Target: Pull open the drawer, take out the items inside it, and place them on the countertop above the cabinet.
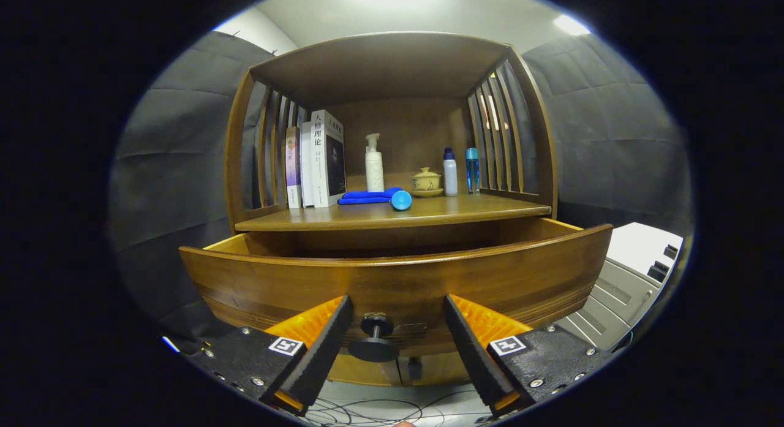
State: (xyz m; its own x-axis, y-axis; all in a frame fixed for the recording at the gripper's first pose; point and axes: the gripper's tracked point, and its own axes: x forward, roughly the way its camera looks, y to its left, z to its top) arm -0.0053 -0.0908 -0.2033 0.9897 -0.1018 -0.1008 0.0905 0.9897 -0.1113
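The wooden drawer (392, 280) stands pulled out from the cabinet, its curved front panel just ahead of me. Its dark round knob (375, 341) sits between my fingers, touched by neither. My gripper (398, 309) is open, a finger on each side of the knob. The drawer's inside is hidden behind the front panel. Above it is the countertop (392, 214), carrying a blue cloth (367, 196) and a blue round-headed object (401, 200) near its front edge.
On the countertop stand several books (318, 160), a white pump bottle (374, 165), a small lidded teacup (426, 182) and two small bottles (460, 170). Slatted sides and a top board enclose the shelf. A grey-white unit (631, 280) stands to the right; cables lie on the floor below.
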